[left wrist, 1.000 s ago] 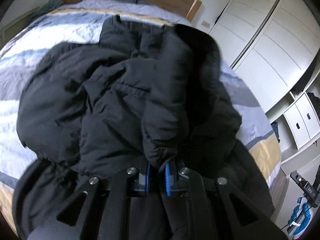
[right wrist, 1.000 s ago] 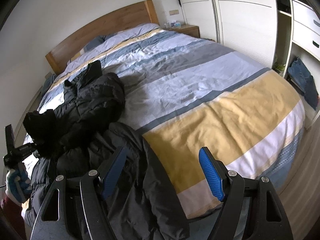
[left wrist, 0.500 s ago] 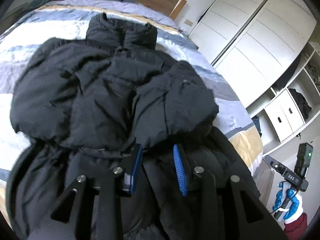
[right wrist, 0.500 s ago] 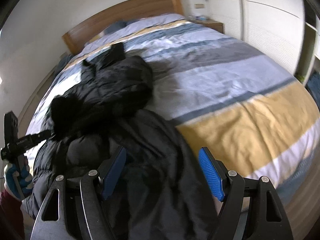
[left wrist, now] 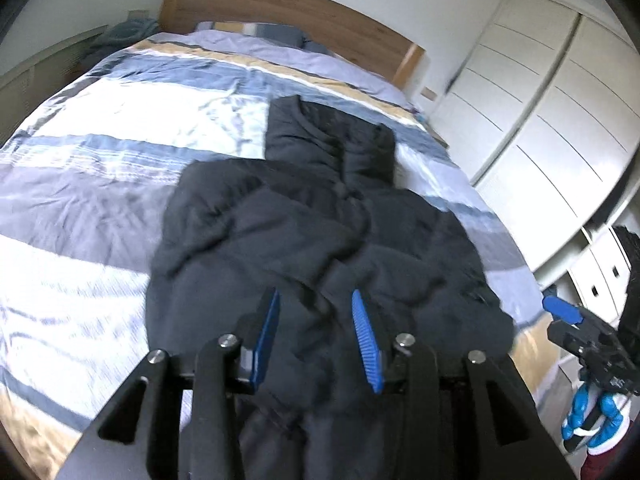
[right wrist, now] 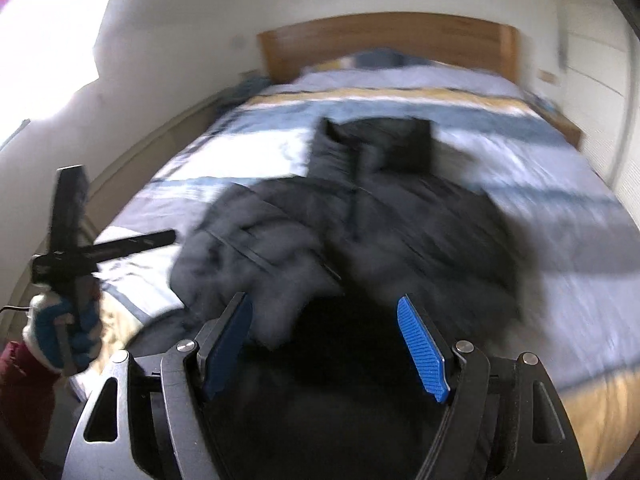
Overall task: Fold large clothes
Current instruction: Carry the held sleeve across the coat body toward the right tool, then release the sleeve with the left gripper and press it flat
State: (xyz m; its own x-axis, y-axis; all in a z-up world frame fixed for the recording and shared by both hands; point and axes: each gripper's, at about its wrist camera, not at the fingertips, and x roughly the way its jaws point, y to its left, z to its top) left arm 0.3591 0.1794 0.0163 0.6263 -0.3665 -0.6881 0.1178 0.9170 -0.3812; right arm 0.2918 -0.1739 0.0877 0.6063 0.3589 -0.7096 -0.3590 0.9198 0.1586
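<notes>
A large black puffer jacket [left wrist: 320, 232] lies on the striped bed, collar toward the headboard, both sleeves folded in over the chest. It also shows, blurred, in the right wrist view [right wrist: 360, 224]. My left gripper [left wrist: 316, 332] is open and empty, hovering over the jacket's lower part. My right gripper [right wrist: 326, 344] is open and empty above the jacket's hem. The right gripper also appears at the right edge of the left wrist view [left wrist: 576, 320], and the left gripper at the left of the right wrist view [right wrist: 120, 244].
The bed [left wrist: 80, 184] has a blue, white and yellow striped cover and a wooden headboard [left wrist: 280, 8]. White wardrobe doors [left wrist: 540, 120] and open shelves stand to the right of the bed. A low ledge [right wrist: 132, 152] runs along the left wall.
My left gripper let go of the sleeve, which now lies folded over the jacket's chest, then opened wider and drew back. My right gripper swung left over the hem.
</notes>
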